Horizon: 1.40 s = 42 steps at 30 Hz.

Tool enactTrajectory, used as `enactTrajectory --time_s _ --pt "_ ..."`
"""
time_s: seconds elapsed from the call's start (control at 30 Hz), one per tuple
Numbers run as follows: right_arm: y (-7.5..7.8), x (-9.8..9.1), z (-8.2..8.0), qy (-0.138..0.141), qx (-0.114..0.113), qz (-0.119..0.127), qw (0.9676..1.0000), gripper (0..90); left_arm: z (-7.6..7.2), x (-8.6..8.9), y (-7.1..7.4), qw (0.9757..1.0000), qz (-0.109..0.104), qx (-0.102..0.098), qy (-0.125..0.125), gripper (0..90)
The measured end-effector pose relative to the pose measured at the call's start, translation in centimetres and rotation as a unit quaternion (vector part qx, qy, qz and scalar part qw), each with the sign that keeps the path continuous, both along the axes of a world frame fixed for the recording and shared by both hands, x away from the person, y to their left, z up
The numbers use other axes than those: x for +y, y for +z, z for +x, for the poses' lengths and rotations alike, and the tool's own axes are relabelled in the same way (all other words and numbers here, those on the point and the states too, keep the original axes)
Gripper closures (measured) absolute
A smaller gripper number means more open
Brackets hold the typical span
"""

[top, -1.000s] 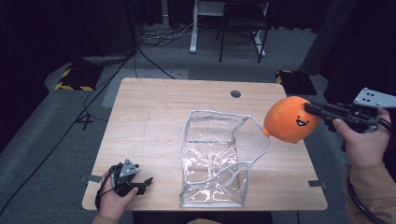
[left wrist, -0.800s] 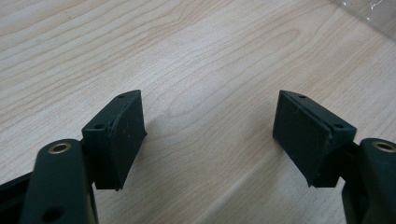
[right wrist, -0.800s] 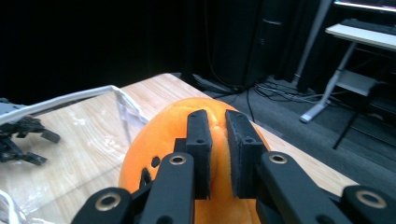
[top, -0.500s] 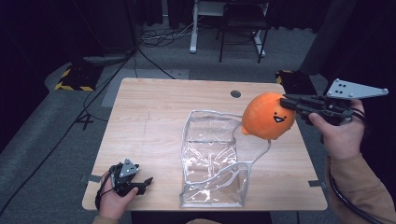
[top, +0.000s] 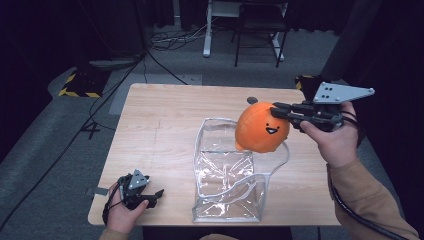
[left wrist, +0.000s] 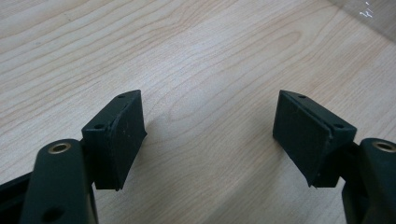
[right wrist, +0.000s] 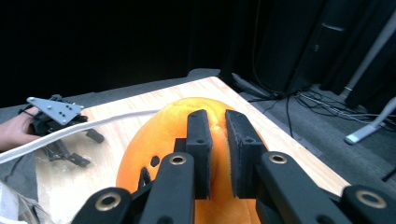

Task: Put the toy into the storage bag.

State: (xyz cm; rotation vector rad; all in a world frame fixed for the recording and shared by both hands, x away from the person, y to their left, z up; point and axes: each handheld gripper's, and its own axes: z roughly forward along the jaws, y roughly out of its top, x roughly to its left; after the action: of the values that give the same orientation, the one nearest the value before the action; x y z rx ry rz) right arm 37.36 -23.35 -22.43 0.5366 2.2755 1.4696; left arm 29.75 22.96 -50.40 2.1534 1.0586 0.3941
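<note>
step: I carry the orange toy point(top: 261, 127) toward the clear bag point(top: 230, 175); judging by the pose, dropping it in comes next.

right gripper point(top: 276, 110): my jaws are narrow and pinch a fold of the toy's soft skin; in the right gripper view the pads point(right wrist: 201, 140) sit close together with orange squeezed between them.

left gripper point(top: 159, 192): rests near the table's front left corner, jaws wide, nothing between the pads point(left wrist: 123, 130), only bare wood under them.

toy place: in the air over the bag's far right rim, off the table point(top: 160, 120), its face side turned toward the front edge. Whether it brushes the rim I cannot tell.

bag place: stands in the middle of the table toward the front edge, mouth up, rim point(top: 280, 162) wavy and sagging on the right side.

how to do it well: bring the toy over the middle of the mouth, not the rim, since the bag looks thin and would likely fold or tip if pushed from the side.

descent: lower straight down until most of the toy is inside, then part the jaws; the toy looks nearly as wide as the opening, so a tilt may help.

helper: my left gripper could hold the near rim to keep the mouth open.

risk: the pinch is only on a fold, so a quick swing may let it slip.
</note>
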Motion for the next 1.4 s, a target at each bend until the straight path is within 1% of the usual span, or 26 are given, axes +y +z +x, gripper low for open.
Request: enactTrajectory --time_s 0.2,0.27,0.3,0.47,0.8,1.0,1.2,1.4 --pt "-0.6 2.4 0.4 0.022 0.008 -0.008 0.9997 80.7 0.0 0.0 0.0 1.0 0.0 0.001 0.0 25.4" --pt "-1.0 3.5 0.7 0.033 0.012 -0.012 0.9993 80.7 0.0 0.0 0.0 1.0 0.0 0.001 0.0 25.4" --pt "-1.0 3.5 0.7 0.033 0.012 -0.012 0.9993 80.7 0.0 0.0 0.0 1.0 0.0 0.0 0.0 25.4" --pt "-1.9 5.3 1.1 0.047 0.023 -0.025 0.9983 80.7 0.0 0.0 0.0 1.0 0.0 0.0 0.0 25.4" --pt "-4.1 8.3 2.1 0.069 0.047 -0.049 0.9953 80.7 0.0 0.0 0.0 1.0 0.0 0.0 0.0 25.4" --pt "-5.5 9.5 2.6 0.073 0.064 -0.062 0.9933 80.7 0.0 0.0 0.0 1.0 0.0 0.0 0.0 25.4" --pt "-6.9 10.3 3.0 0.075 0.08 -0.086 0.9903 80.7 0.0 0.0 0.0 1.0 0.0 0.0 0.0 25.4" --pt "-7.9 10.9 3.3 0.075 0.096 -0.104 0.9871 80.6 0.0 0.0 0.0 1.0 0.0 0.0 0.0 25.4"
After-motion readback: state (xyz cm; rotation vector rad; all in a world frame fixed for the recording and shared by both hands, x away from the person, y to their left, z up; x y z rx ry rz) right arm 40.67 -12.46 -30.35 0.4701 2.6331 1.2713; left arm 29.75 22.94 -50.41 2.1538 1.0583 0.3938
